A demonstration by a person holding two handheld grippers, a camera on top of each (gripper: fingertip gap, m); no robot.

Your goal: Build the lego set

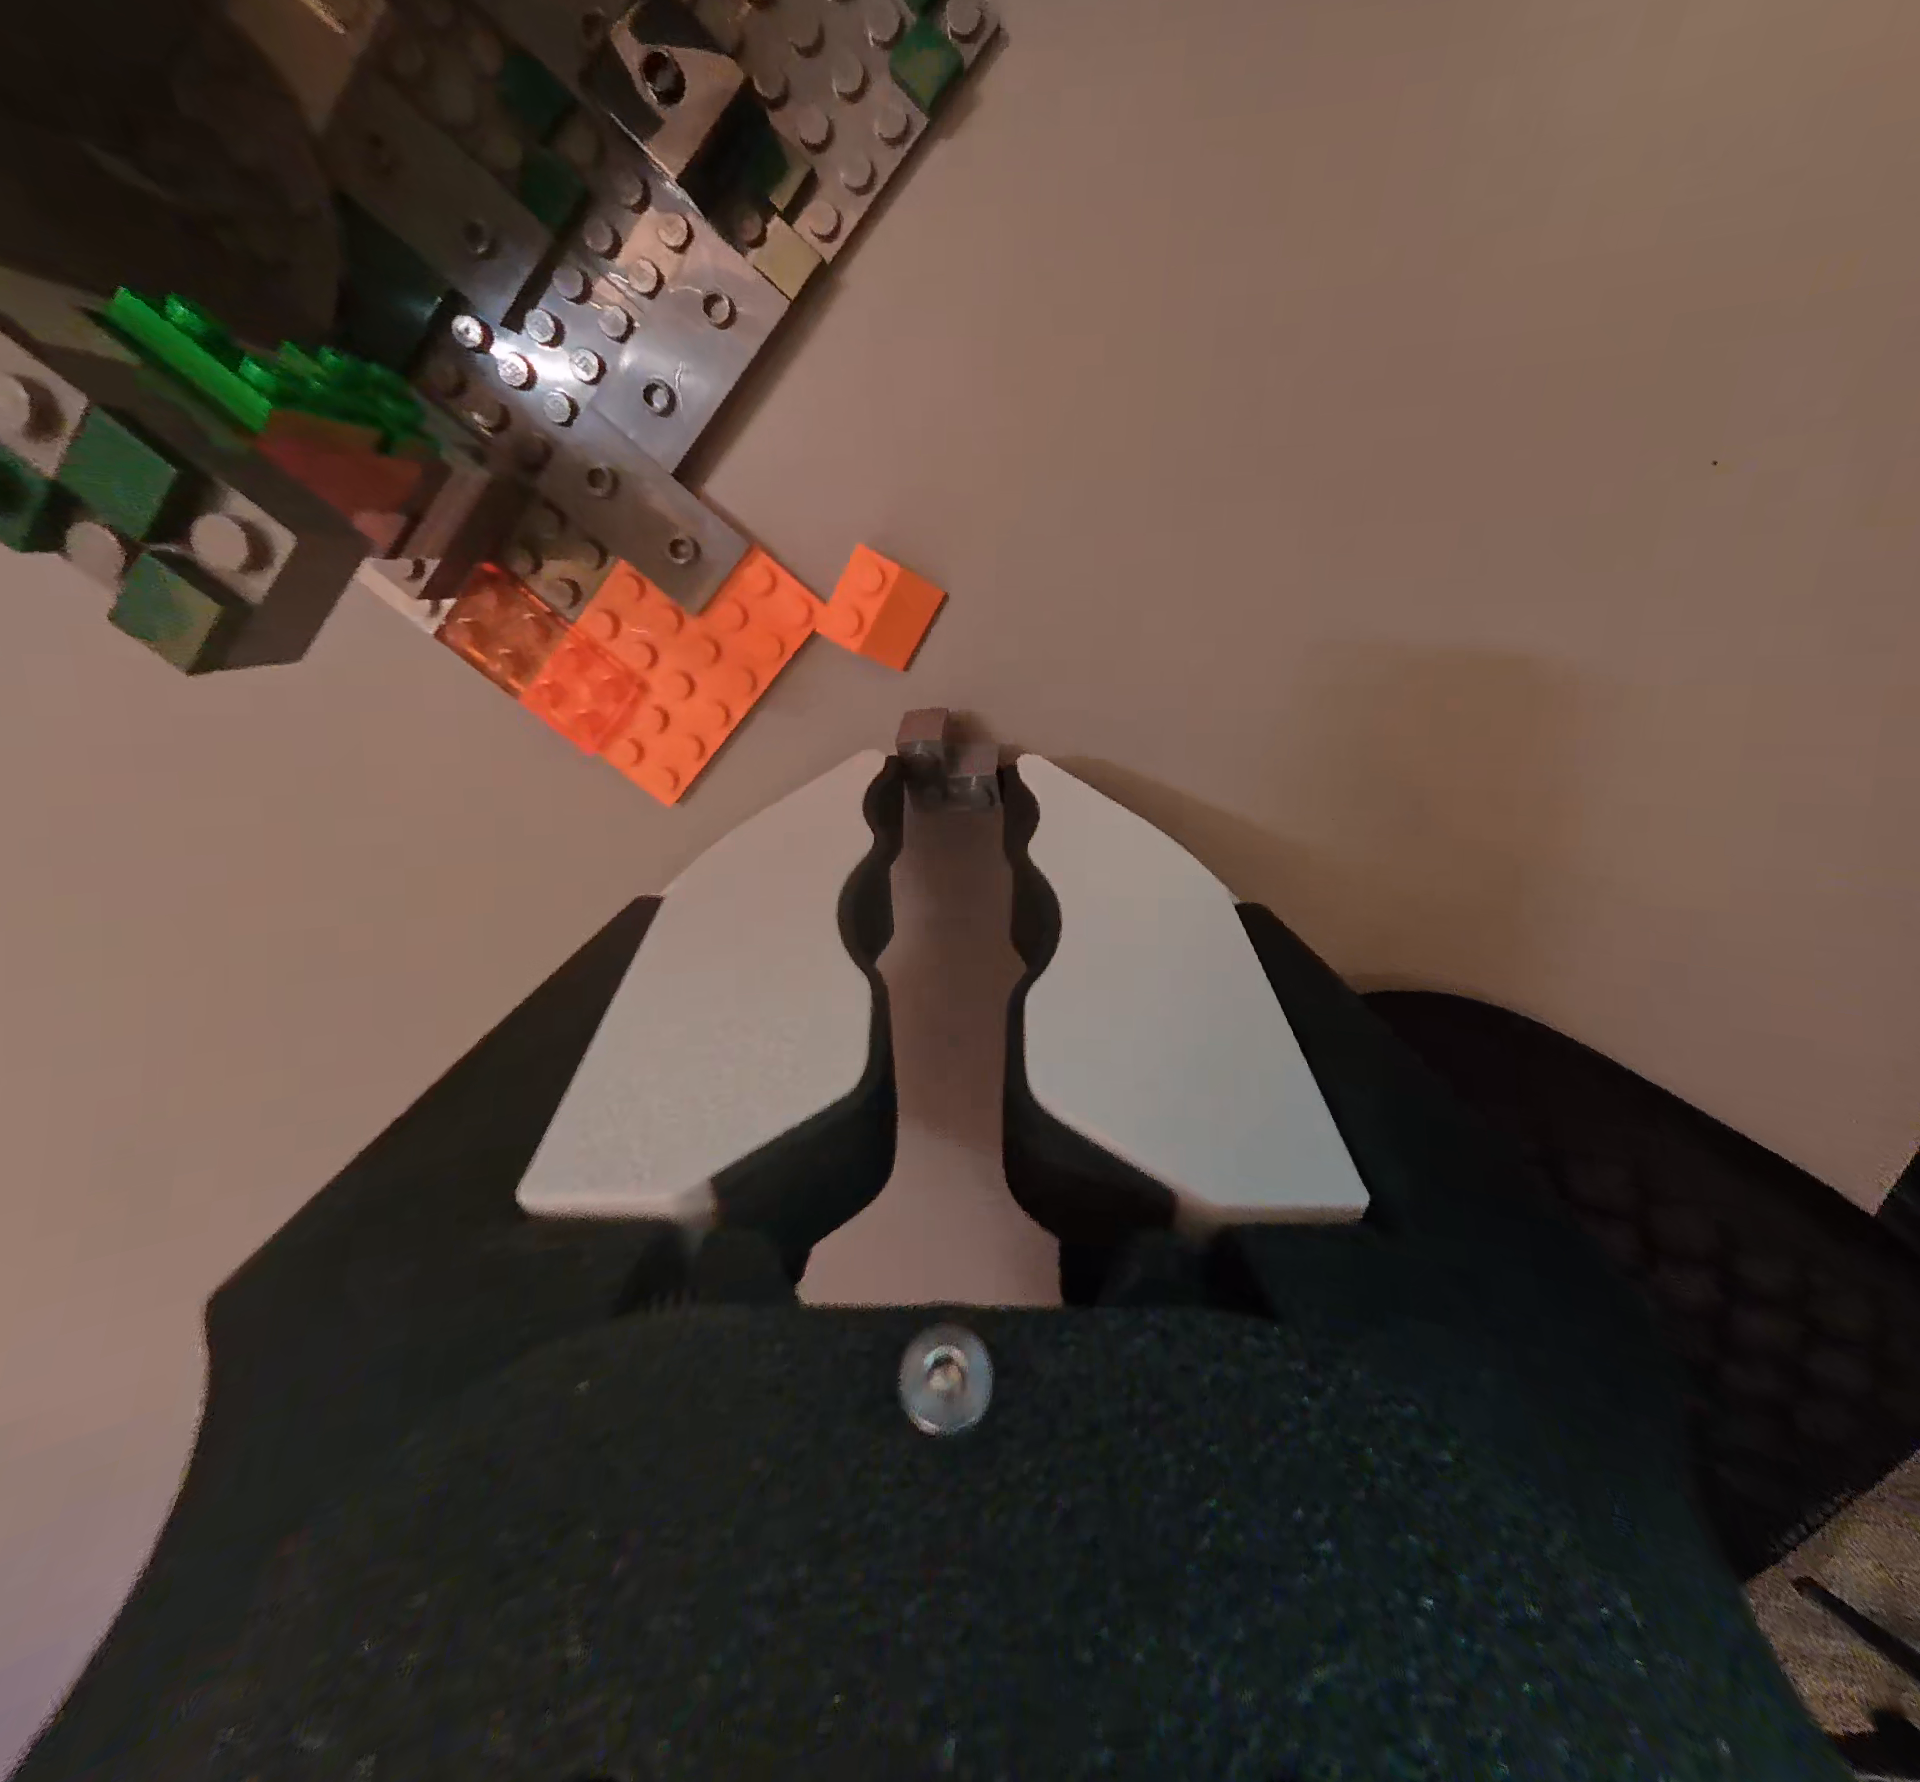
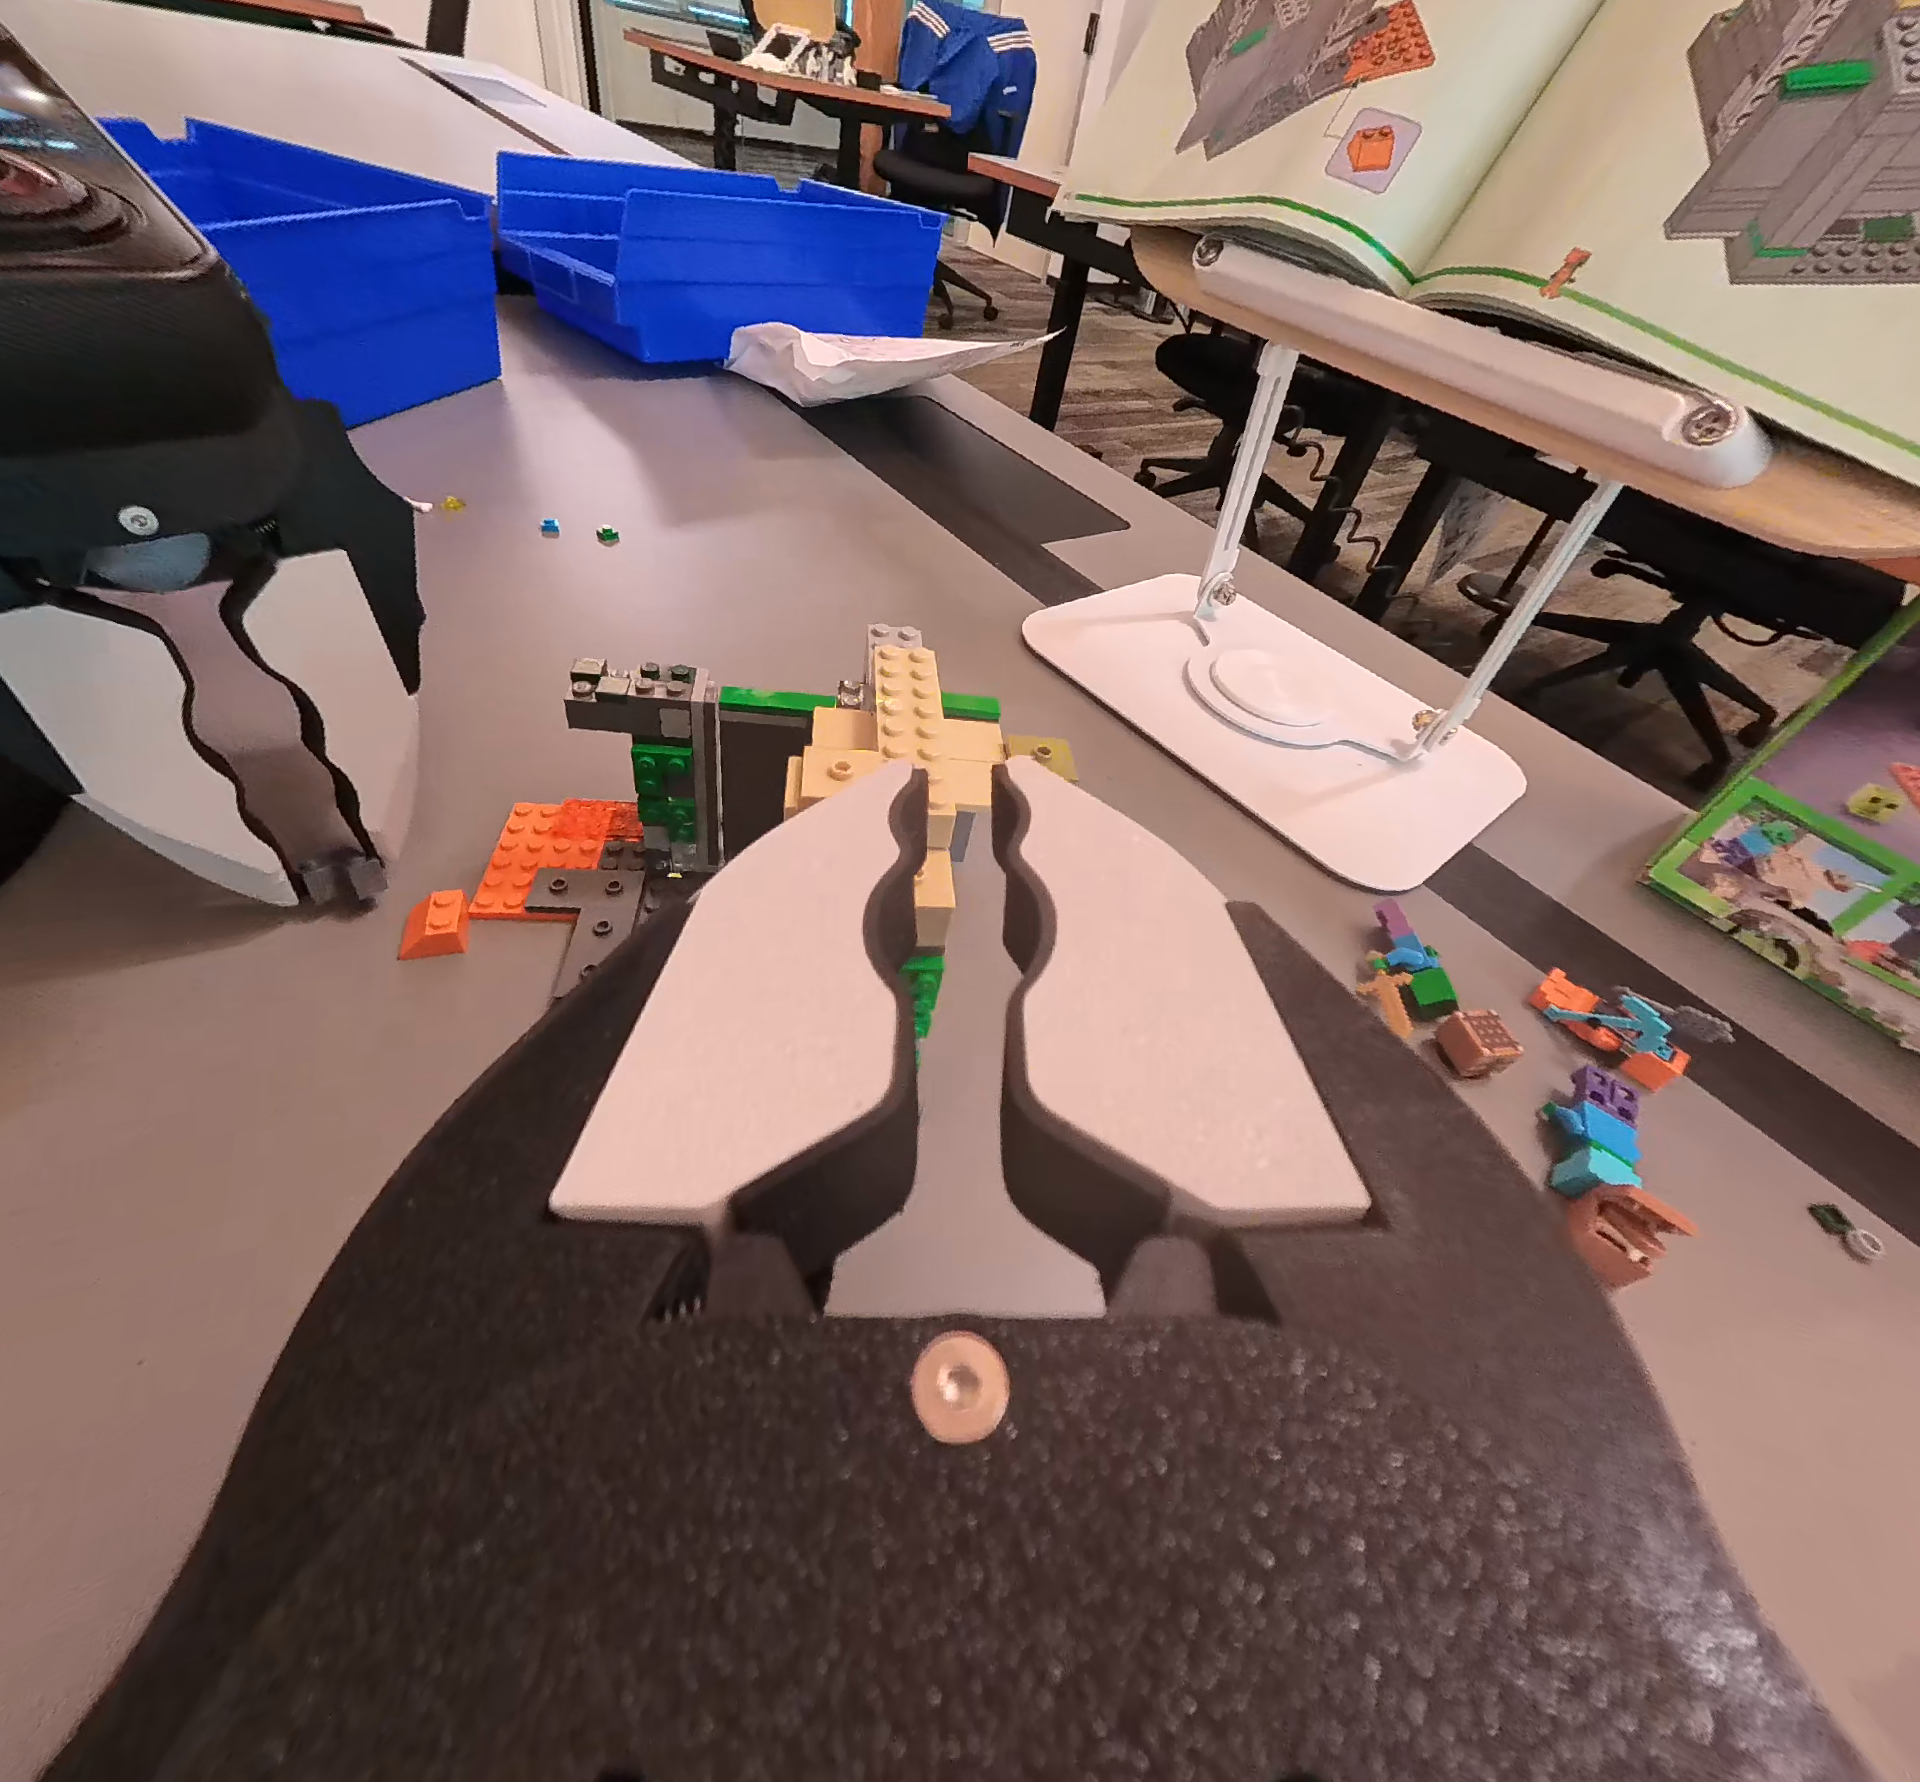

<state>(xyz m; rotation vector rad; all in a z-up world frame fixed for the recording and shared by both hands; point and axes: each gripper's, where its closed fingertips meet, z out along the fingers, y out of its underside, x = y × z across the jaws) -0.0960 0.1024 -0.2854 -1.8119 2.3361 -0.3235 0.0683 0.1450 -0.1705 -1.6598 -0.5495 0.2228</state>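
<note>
At the far left of the right wrist view we see our left gripper (image 2: 338,875) low over the grey table (image 2: 727,506), its tips clamped on a small dark grey piece (image 1: 948,768) just short of the loose orange slope brick (image 2: 436,924). That brick lies touching the corner of the orange plate (image 1: 691,667); we judge it unplaced, since the open booklet (image 2: 1455,70) on its white stand (image 2: 1278,693) shows such a brick called out.

Moving right, the model (image 2: 790,776) stands mid-table, partly built: grey and black base plates, a green-and-grey wall, a tan cross-shaped top. The tan beam's long axis runs away from us, toward the blue bins (image 2: 644,257).

Our right gripper (image 2: 956,776) sits over the tan top with a narrow gap between its tips; whether it grips the tan bricks, we cannot tell.

Farther right, loose bits and small figures (image 2: 1538,1046) lie unused, so much building remains.
</note>
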